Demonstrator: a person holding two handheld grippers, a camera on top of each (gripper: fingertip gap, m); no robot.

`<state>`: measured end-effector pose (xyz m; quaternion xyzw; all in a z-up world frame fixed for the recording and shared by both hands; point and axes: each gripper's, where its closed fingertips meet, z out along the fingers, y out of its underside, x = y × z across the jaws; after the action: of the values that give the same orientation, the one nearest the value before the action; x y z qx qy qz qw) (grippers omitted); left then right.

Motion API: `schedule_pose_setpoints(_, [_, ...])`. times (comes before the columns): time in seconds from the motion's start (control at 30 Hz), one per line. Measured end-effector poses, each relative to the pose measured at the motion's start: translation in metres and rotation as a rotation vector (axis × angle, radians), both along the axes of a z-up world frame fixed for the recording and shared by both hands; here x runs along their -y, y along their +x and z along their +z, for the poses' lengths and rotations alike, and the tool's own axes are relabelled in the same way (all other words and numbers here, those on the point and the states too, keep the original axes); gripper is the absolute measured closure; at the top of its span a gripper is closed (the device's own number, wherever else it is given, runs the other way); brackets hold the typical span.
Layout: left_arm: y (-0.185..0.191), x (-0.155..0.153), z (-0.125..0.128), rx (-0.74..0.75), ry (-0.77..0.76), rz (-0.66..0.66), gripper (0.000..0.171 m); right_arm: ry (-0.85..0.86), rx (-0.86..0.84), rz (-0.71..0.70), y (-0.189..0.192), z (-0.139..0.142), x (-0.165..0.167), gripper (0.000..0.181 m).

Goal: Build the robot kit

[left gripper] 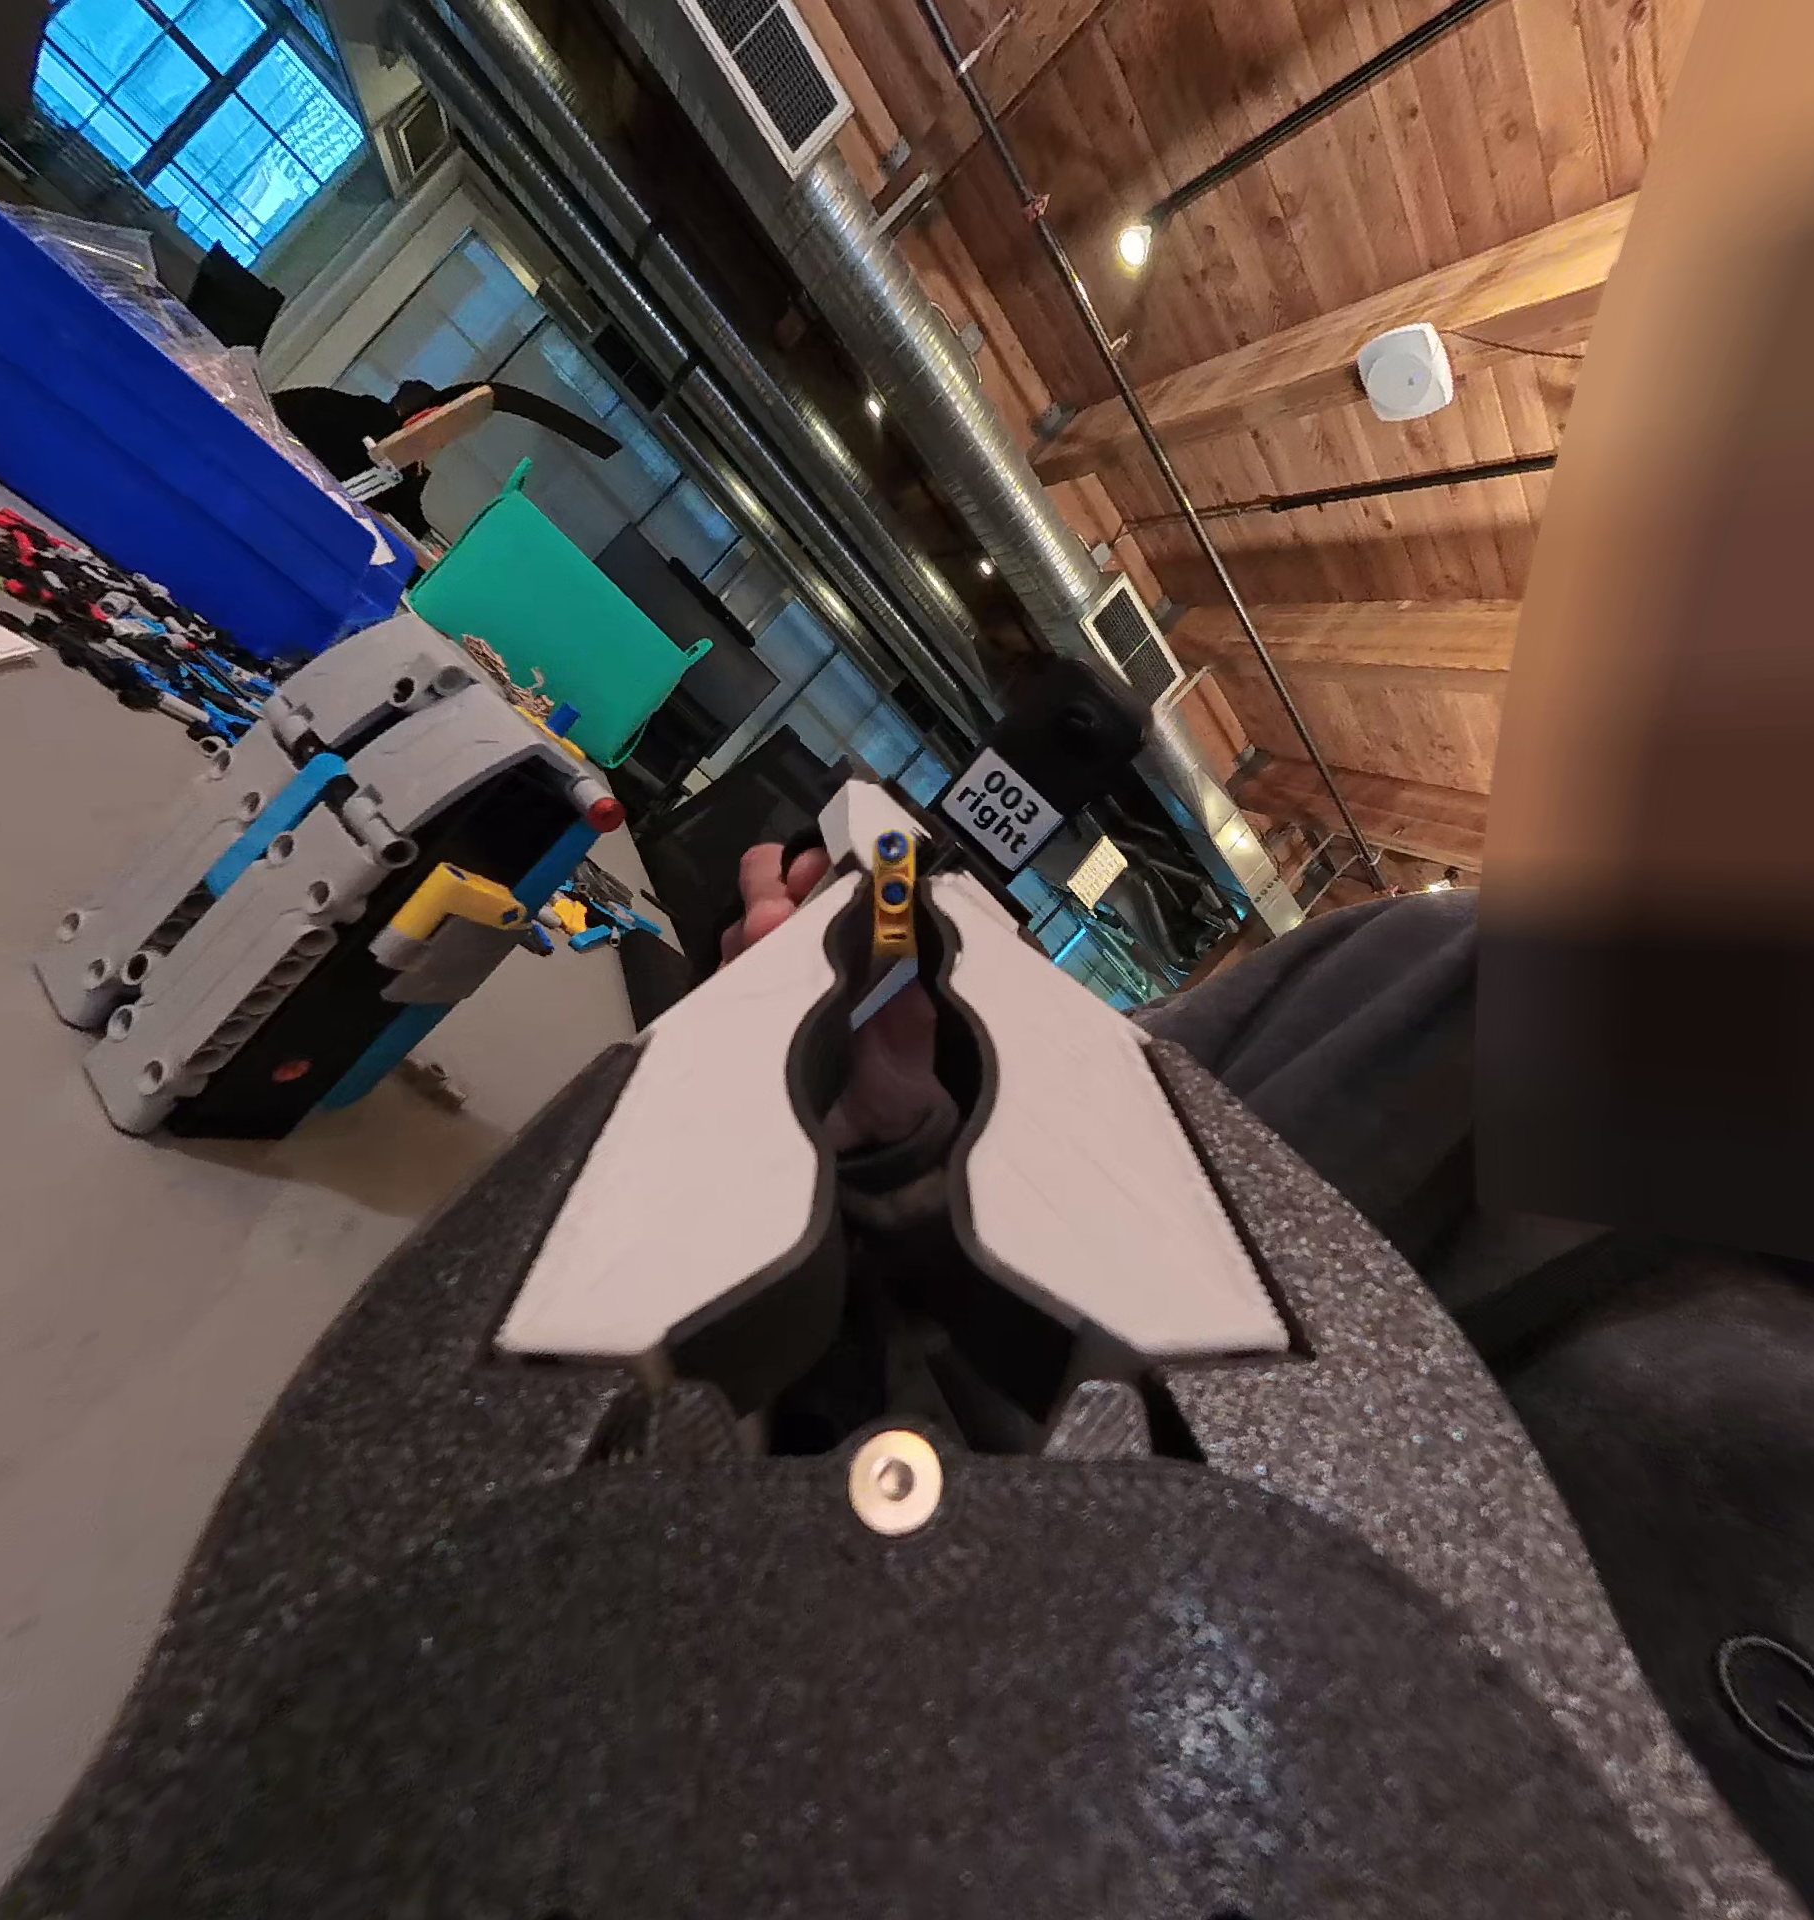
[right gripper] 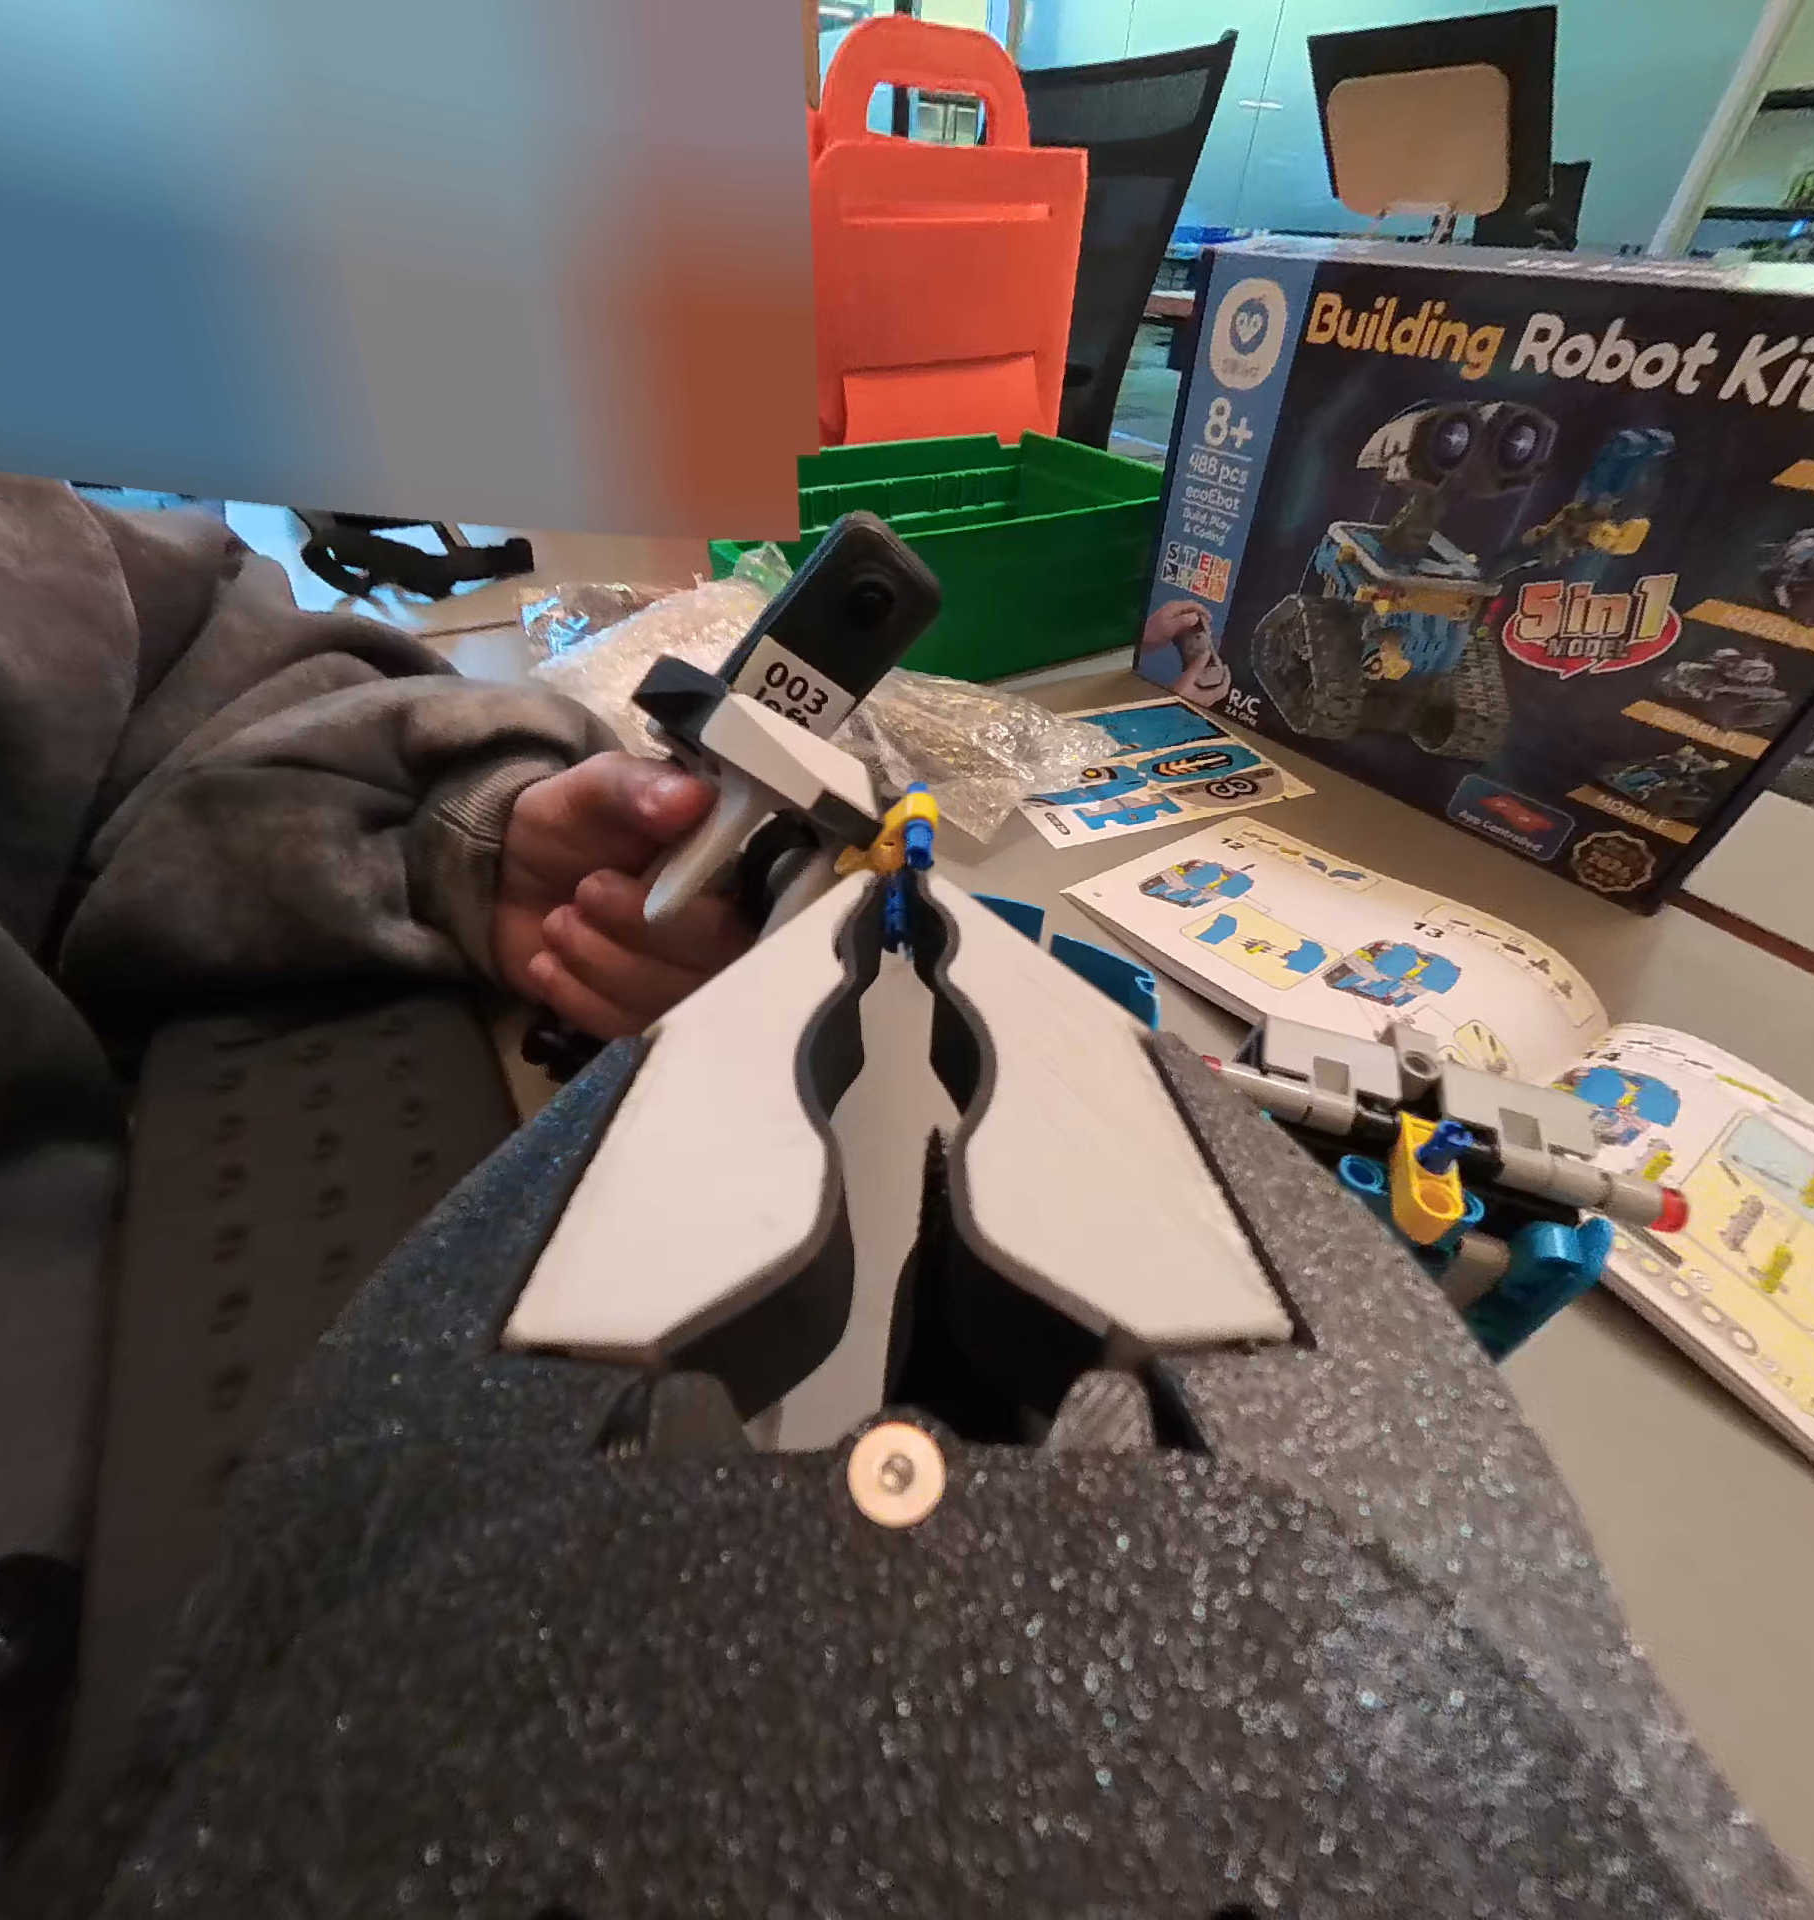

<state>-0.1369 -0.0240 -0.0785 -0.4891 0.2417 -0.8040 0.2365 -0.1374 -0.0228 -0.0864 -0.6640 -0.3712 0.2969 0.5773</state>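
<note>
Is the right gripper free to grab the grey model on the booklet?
Probably not yet: the right gripper is shut on a blue pin; nothing blocks the grey model beside it.

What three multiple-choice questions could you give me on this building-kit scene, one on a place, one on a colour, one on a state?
1. Where does the open instruction booklet lie?
A. flat on the table, in front of the kit box
B. inside the green bin
C. on the person's lap

2. What colour is the upright felt bag behind the green bin?
A. orange
B. purple
C. white

3. What is the left gripper doing?
A. hanging open and empty
B. shut on a small yellow connector piece
C. gripping the booklet

Answers: 1 A, its pages lie spread before the box; 2 A, bright orange in the right wrist view; 3 B, the piece sits pinched between its fingertips.
</note>
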Motion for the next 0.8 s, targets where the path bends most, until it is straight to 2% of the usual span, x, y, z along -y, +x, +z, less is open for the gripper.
schedule_pose_setpoints(0.17, [-0.001, 0.001, 0.004, 0.029, 0.021, 0.027, 0.165, -0.079, -0.128, 0.020, -0.002, 0.006, 0.000, 0.177])
schedule_pose_setpoints(0.37, [-0.001, 0.004, 0.008, 0.036, 0.140, 0.116, 0.165, -0.230, -0.312, 0.073, -0.004, 0.012, 0.002, 0.177])
schedule_pose_setpoints(0.47, [0.000, 0.006, 0.008, 0.023, 0.181, 0.122, 0.165, -0.173, -0.209, 0.074, -0.003, 0.010, 0.004, 0.177])
schedule_pose_setpoints(0.57, [-0.001, 0.011, 0.013, 0.051, 0.202, 0.128, 0.165, -0.181, -0.218, 0.103, -0.004, 0.016, 0.008, 0.177])
schedule_pose_setpoints(0.67, [0.002, 0.010, 0.007, 0.012, 0.210, 0.121, 0.165, -0.183, -0.191, 0.106, -0.002, 0.010, 0.007, 0.177])
schedule_pose_setpoints(0.73, [0.004, 0.004, 0.001, -0.037, 0.211, 0.135, 0.165, -0.202, -0.091, 0.145, 0.004, 0.003, 0.009, 0.177])
schedule_pose_setpoints(0.8, [-0.001, -0.014, -0.005, -0.095, 0.230, 0.225, 0.165, -0.312, 0.116, 0.223, 0.025, -0.021, 0.017, 0.177])
